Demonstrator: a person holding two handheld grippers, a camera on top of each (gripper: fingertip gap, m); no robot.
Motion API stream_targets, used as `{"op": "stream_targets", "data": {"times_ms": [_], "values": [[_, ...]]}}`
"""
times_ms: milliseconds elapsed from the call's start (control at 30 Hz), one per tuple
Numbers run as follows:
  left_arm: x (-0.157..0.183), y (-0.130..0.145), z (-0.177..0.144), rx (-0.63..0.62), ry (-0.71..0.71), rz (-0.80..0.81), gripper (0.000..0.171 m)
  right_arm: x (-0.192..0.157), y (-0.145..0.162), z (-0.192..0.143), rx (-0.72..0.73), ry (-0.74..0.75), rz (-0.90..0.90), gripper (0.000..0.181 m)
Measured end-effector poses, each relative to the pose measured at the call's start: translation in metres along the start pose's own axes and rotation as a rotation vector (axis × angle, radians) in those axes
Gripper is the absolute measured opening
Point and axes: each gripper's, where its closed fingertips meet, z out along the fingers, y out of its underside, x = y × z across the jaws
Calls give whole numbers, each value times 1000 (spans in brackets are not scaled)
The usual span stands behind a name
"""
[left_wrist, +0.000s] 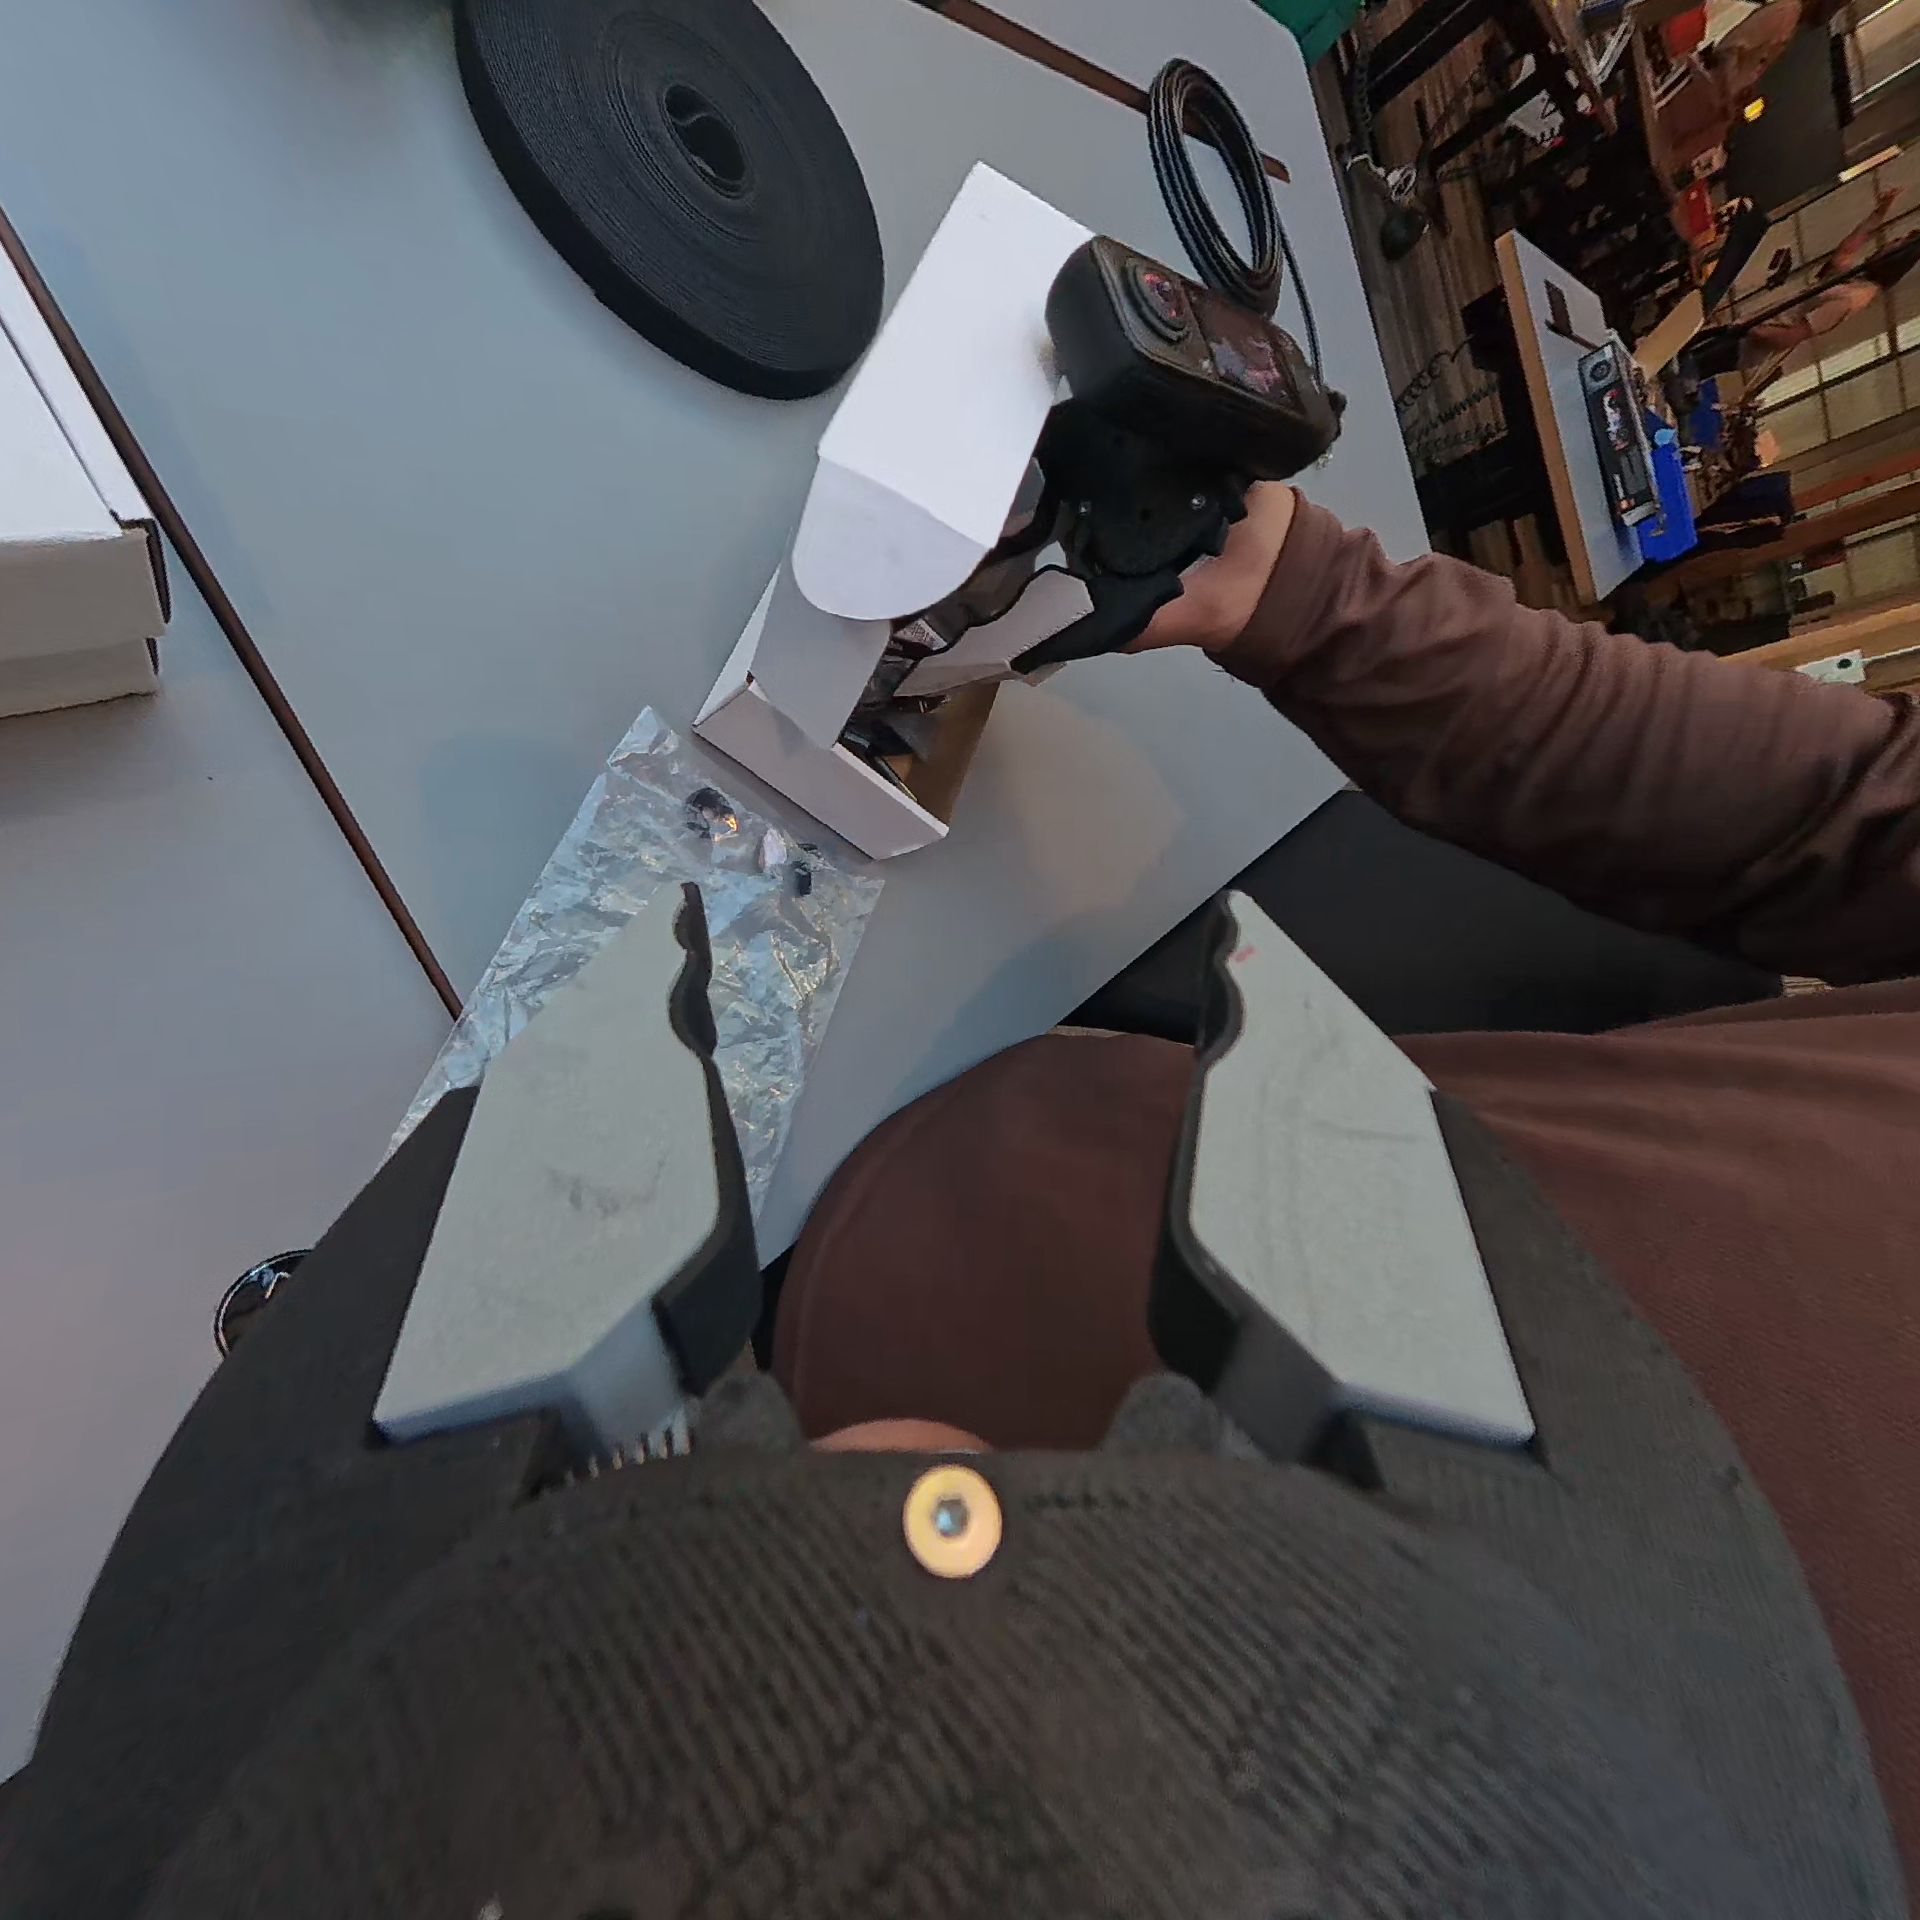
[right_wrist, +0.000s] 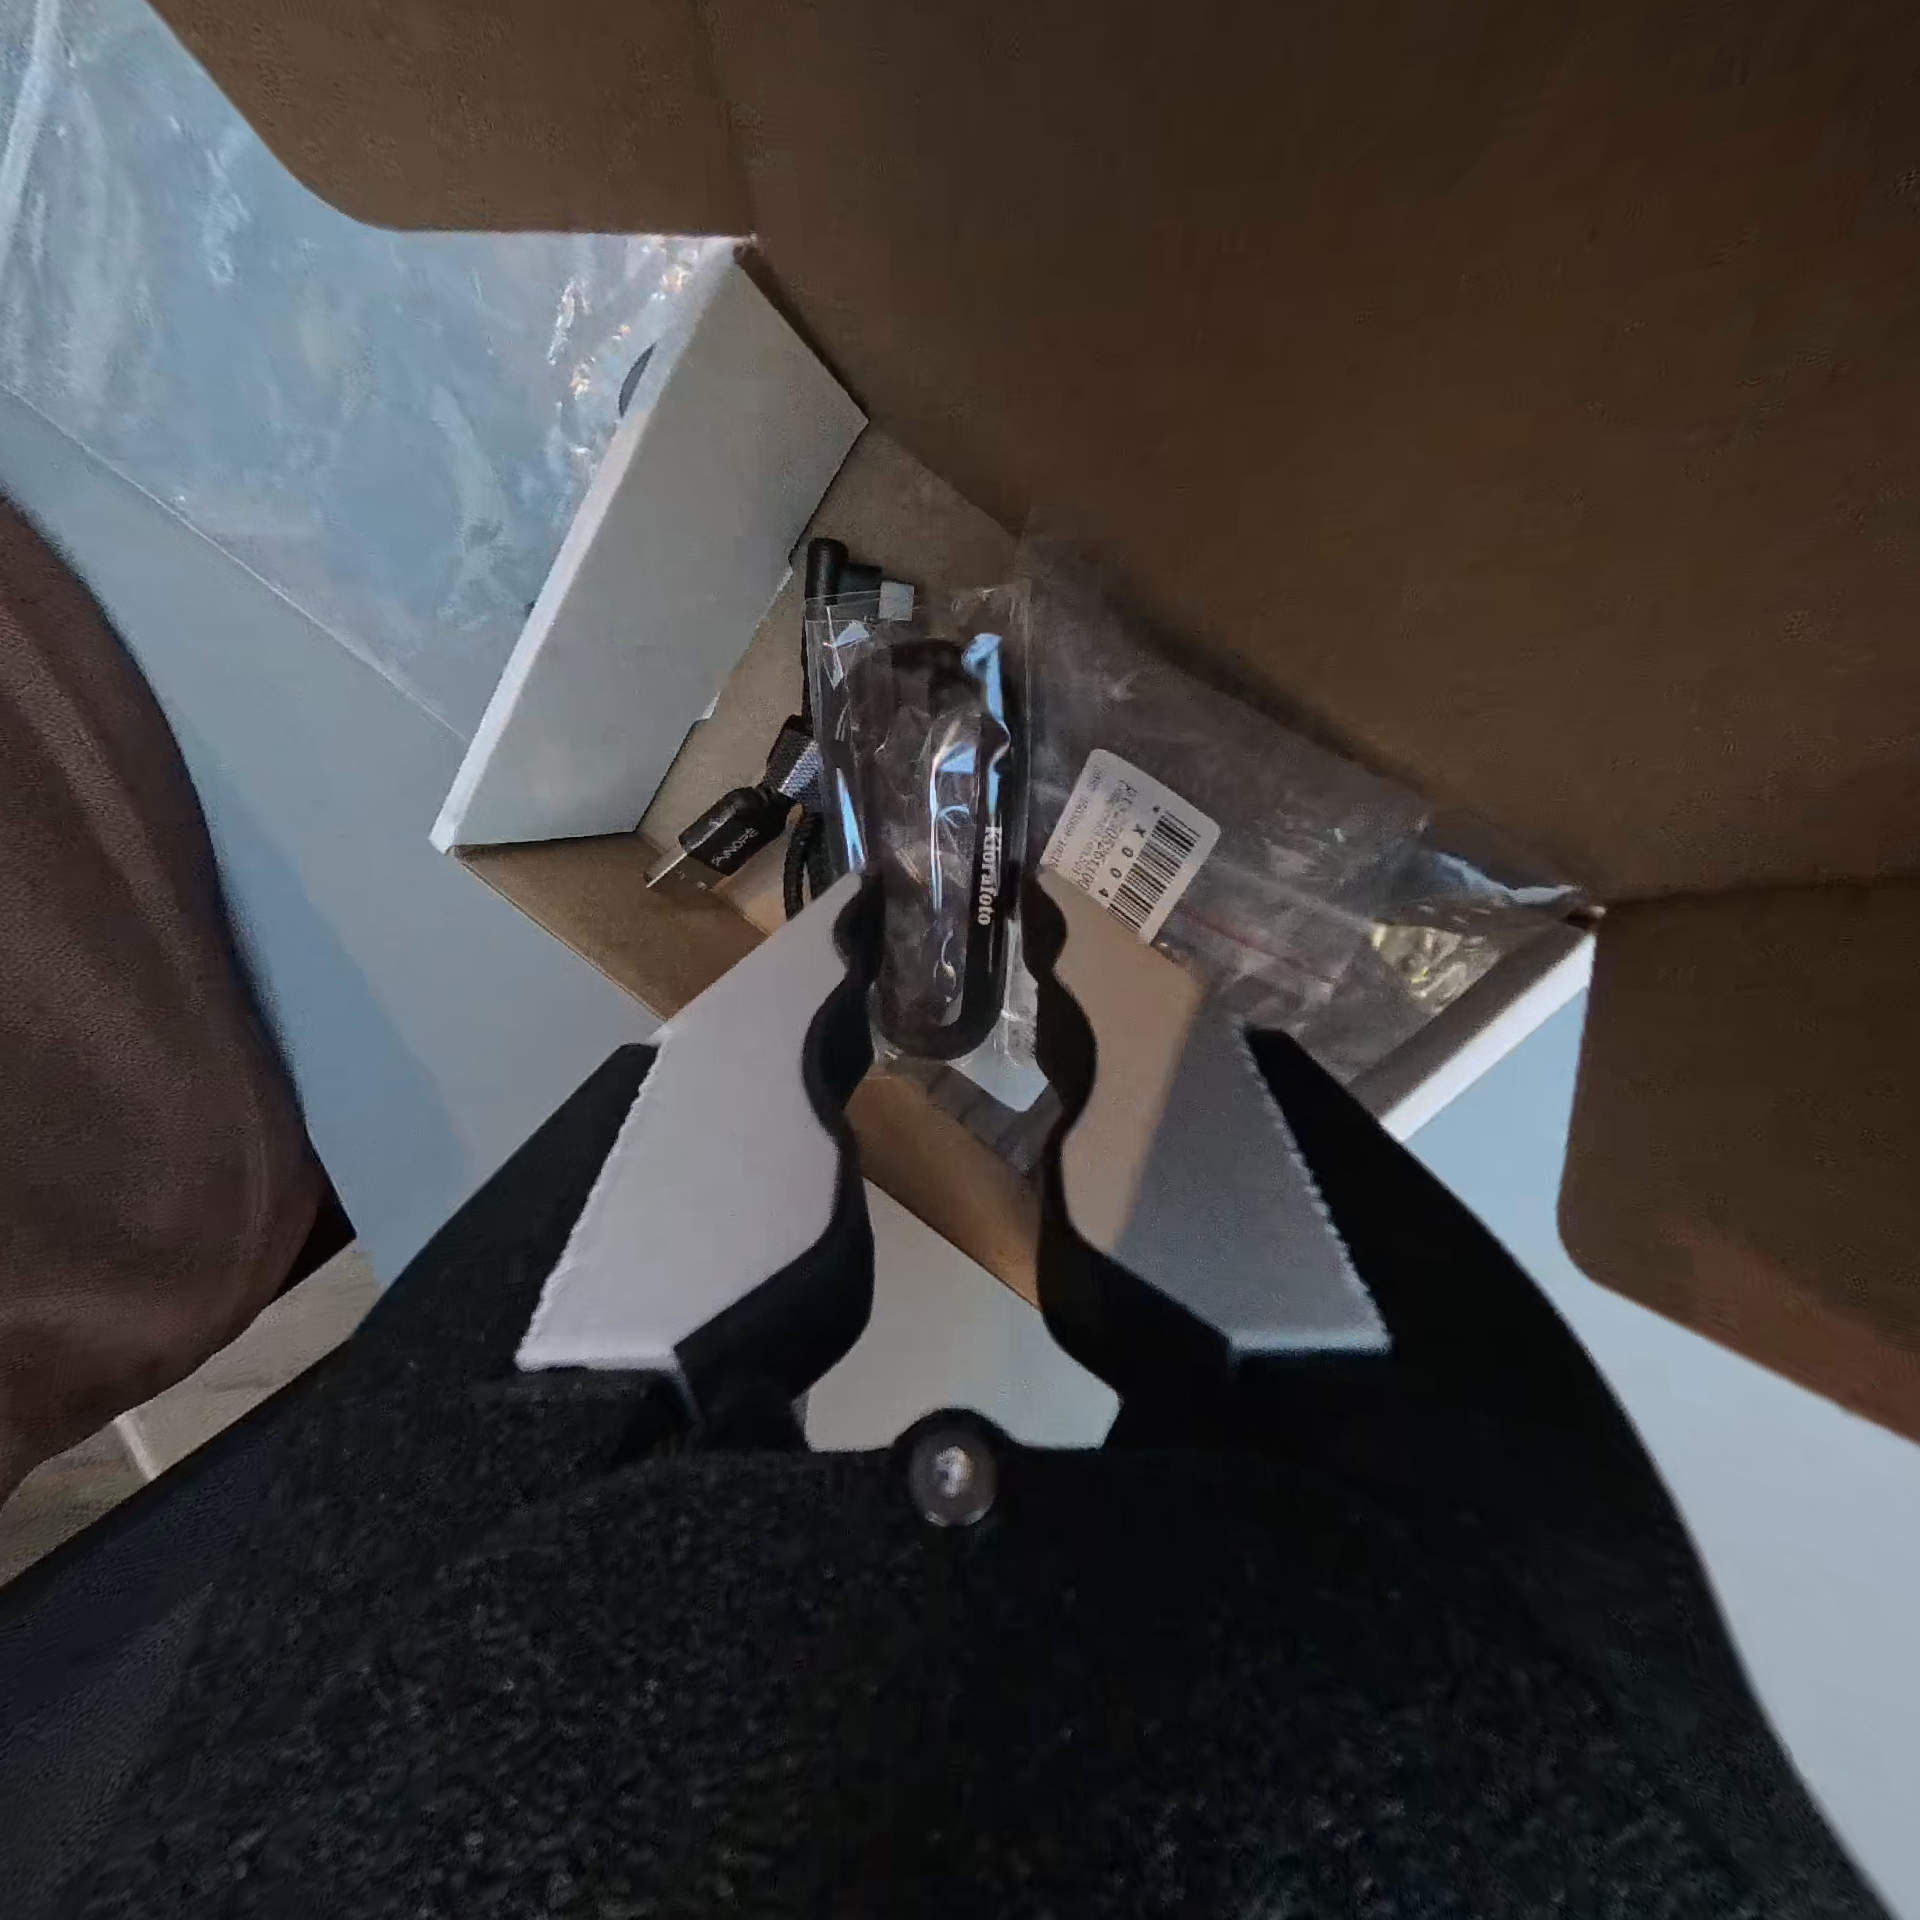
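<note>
My right gripper (right_wrist: 945, 909) reaches into an open white cardboard box (right_wrist: 644, 644) with a brown inside. It is shut on a black strap-like item sealed in a clear packet (right_wrist: 935, 800). A black USB cable (right_wrist: 727, 836) and a clear bag with a barcode label (right_wrist: 1153, 847) lie beside the packet in the box. In the left wrist view the same box (left_wrist: 935, 416) stands on the grey table (left_wrist: 364, 468). A hand in a brown sleeve (left_wrist: 1558, 707) holds the right gripper's camera body (left_wrist: 1174, 353) over the box. My left gripper (left_wrist: 961, 935) is open and empty over the table's near edge.
A crinkled clear plastic bag (left_wrist: 644, 966) with small dark parts lies between the box and my left gripper. A large black tape roll (left_wrist: 675, 177) and a coiled black cable (left_wrist: 1216, 177) lie beyond. Another white box (left_wrist: 73, 592) sits at the left. Brown box flaps (right_wrist: 1351, 364) hang over the right gripper. It is some 20 centimetres from my right tips to the large black tape roll (left_wrist: 675, 177).
</note>
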Motion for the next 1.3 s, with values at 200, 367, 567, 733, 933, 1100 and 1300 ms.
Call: {"op": "stream_targets", "data": {"times_ms": [200, 367, 567, 733, 933, 1100, 1300], "values": [[0, -3, -1, 7, 4, 6, 92, 1, -8, -15, 77, 53, -33, 8], [-4, 0, 0, -2, 8, -7, 92, -6, -1, -30, 158, 50, 3, 5], [-6, -2, 0, -12, 14, 0, 92, -19, 4, -101, 337, -1, 48, 4], [-8, -3, 2, -16, 23, 8, 92, -8, -8, -204, 592, 17, 114, 4], [0, -7, 8, -10, 70, 19, 92, 45, -93, -322, 986, 104, 198, 4], [6, -5, 2, 3, 79, 57, 92, 71, -160, -347, 1176, 26, 284, 4], [-9, 19, -30, 71, 70, 16, 92, 58, -210, -325, 1219, -97, 347, 4]]}}
